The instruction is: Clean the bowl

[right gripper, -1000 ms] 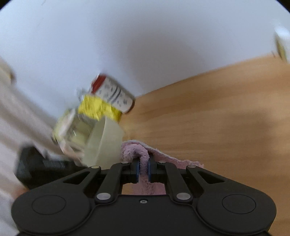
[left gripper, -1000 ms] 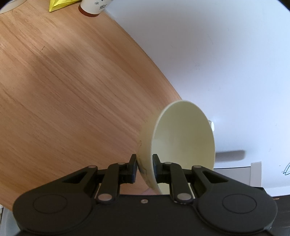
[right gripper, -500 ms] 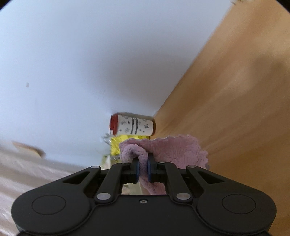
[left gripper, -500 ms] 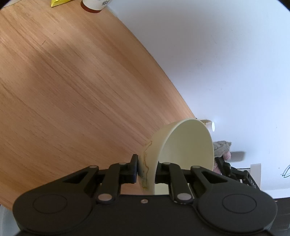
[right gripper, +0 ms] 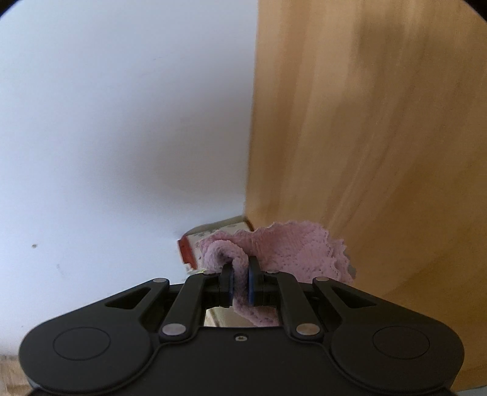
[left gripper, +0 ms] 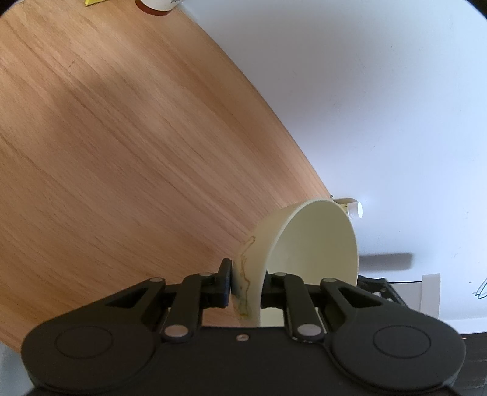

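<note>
A cream bowl (left gripper: 316,243) is held tipped on its side above the wooden table (left gripper: 121,152), its mouth turned to the right. My left gripper (left gripper: 246,283) is shut on its rim, one finger inside and one outside. A yellowish-brown stain (left gripper: 243,283) runs down the bowl's outer wall by the grip. In the right wrist view, my right gripper (right gripper: 239,283) is shut on a fold of pink cloth (right gripper: 292,246), which bunches out to the right. That view is rolled, so the table (right gripper: 380,137) stands upright on the right. The bowl is not visible there.
A white wall (left gripper: 365,76) backs the table. A red-and-white patterned can (right gripper: 194,243) shows behind the cloth, and the can's base (left gripper: 155,4) sits at the table's far end beside a yellow packet (left gripper: 94,2). A small white-capped bottle (left gripper: 353,208) peeks over the bowl.
The right gripper has kept rolling with the cloth, so table and wall now stand vertical. The cloth no longer shows beside the bowl in the left view. The bowl has tilted slightly.
</note>
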### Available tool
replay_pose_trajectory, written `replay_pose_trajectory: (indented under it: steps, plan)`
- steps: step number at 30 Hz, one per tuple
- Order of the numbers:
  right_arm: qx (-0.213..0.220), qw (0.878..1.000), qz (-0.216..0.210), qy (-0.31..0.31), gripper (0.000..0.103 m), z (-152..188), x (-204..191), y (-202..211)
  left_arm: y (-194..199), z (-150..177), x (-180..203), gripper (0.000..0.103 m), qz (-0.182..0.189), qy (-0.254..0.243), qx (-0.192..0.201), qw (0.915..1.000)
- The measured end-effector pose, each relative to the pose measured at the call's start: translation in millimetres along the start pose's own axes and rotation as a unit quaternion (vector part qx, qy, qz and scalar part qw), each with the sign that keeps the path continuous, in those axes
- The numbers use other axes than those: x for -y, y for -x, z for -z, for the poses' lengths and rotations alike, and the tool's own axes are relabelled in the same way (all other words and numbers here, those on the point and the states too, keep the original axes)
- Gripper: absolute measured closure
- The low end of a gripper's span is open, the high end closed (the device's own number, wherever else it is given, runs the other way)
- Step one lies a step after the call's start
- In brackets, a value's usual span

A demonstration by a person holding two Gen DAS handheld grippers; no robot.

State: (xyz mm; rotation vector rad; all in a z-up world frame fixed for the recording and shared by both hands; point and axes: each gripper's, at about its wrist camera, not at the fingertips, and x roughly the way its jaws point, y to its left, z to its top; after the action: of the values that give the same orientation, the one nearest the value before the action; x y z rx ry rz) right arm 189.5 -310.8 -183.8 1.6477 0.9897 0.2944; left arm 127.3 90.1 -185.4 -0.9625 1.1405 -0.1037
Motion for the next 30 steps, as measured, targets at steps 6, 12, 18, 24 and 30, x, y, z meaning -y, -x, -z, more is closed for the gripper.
replay_pose_trajectory:
  steps: [6,12,18,24,30]
  plan:
    - [-0.007,0.999,0.034,-0.001,0.093,0,-3,-15,2,-1,-3,0.09,-0.005,0.0,0.0,1.0]
    - [-0.019,0.999,0.039,0.008,0.093,-10,-20,-20,4,-1,0,0.092,-0.006,-0.014,0.002,0.9999]
    - [-0.021,0.999,0.031,0.027,0.093,-19,-39,-25,4,-1,-1,0.092,-0.019,-0.022,0.003,0.9996]
    - [-0.029,0.998,0.023,0.052,0.093,-21,-60,-31,2,0,-4,0.092,-0.034,-0.023,0.0,0.9992]
    - [-0.039,0.995,0.042,0.083,0.093,-27,-80,-49,4,-1,-5,0.091,-0.04,-0.03,-0.005,0.9988]
